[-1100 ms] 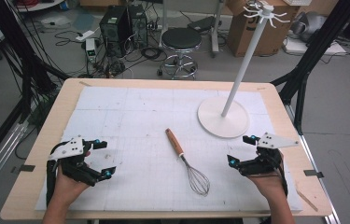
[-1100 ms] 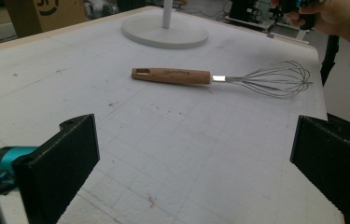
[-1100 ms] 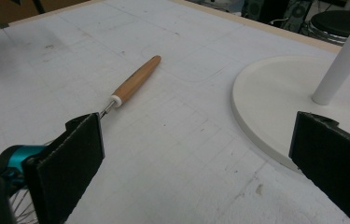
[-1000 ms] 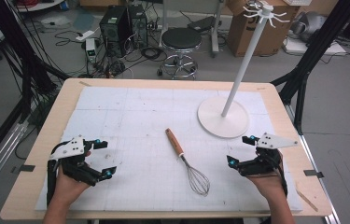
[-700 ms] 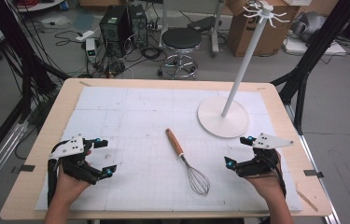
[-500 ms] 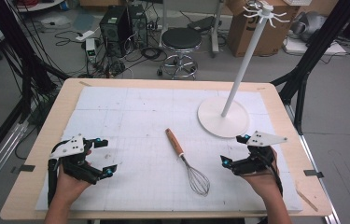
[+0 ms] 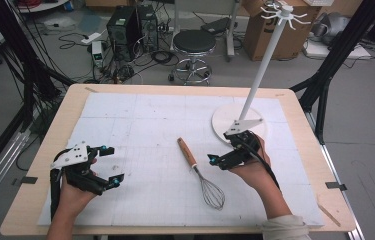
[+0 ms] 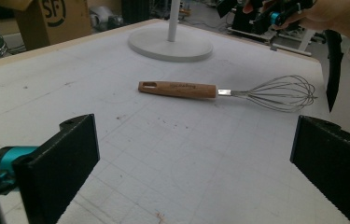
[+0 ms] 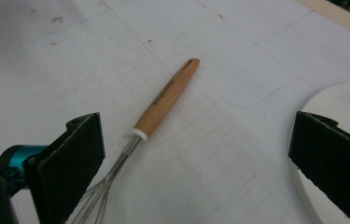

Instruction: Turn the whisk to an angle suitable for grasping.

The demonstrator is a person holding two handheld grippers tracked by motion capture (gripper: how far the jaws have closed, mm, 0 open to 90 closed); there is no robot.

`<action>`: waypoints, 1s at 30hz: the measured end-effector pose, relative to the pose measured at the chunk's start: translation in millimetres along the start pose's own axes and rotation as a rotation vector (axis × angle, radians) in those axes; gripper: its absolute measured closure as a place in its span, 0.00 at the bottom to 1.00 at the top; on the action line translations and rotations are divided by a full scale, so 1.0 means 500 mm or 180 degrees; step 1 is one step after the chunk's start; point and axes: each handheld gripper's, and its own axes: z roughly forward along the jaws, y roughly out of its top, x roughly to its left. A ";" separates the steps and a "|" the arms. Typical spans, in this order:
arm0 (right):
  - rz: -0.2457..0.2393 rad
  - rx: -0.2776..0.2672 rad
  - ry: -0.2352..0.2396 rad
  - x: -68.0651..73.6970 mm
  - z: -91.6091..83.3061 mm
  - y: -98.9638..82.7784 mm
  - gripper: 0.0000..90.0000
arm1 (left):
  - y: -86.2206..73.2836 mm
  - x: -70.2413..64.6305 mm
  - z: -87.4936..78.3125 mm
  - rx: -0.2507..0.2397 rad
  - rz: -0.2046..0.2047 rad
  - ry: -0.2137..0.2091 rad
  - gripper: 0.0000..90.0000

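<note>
A whisk [image 7: 198,172] with a wooden handle and wire head lies flat mid-table on the white mat. My right gripper [image 7: 222,147] hovers open just right of its handle, close to the stand's base. In the right gripper view the whisk [image 9: 165,98] lies between and ahead of the wide-apart jaws, my right gripper [image 9: 196,158] holding nothing. At the table's near left my left gripper [image 7: 112,164] stands open and empty, well apart from the whisk. From the left gripper view [image 8: 196,168] the whisk [image 8: 219,90] lies ahead, with the right gripper [image 8: 280,11] beyond it.
A white hook stand [image 7: 237,122] with a round base and a tall pole rises at the back right of the mat; its base [image 9: 345,100] sits just beside my right gripper. The wooden table [image 7: 70,115] borders the mat.
My right gripper has moved left and forward from the table's right side to just beside the whisk's handle. The left gripper and the whisk have stayed put.
</note>
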 end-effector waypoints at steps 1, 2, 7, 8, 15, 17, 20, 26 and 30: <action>0.0000 0.0000 0.0000 0.000 0.000 0.000 0.03 | 0.000 0.000 0.000 0.0000 -0.0002 0.0004 0.02; -0.0037 0.0077 0.0016 0.004 0.020 0.016 0.03 | 0.000 0.000 0.000 -0.0003 -0.0001 0.0000 0.02; -0.0077 0.0331 0.0064 0.010 0.076 0.044 0.03 | 0.001 0.000 0.001 -0.0013 0.0004 -0.0019 0.02; -0.0077 0.0331 0.0064 0.010 0.076 0.044 0.03 | 0.001 0.000 0.002 -0.0010 0.0010 -0.0018 0.02; 0.0037 0.0697 0.0212 0.006 0.139 0.049 0.18 | 0.000 -0.001 0.006 0.0028 0.0011 -0.0019 0.02; 0.0029 0.0770 0.0216 0.007 0.149 0.046 0.18 | 0.000 0.000 0.007 0.0030 0.0015 -0.0024 0.02; 0.0022 0.0870 0.0249 0.010 0.159 0.043 0.21 | 0.001 -0.001 0.008 0.0030 0.0020 -0.0032 0.02; -0.0053 0.1209 0.0343 0.028 0.202 0.034 0.34 | 0.003 -0.005 0.012 0.0036 0.0033 -0.0050 0.02; -0.0149 0.1398 0.0312 0.037 0.215 0.029 0.45 | 0.003 -0.005 0.012 0.0042 0.0037 -0.0053 0.02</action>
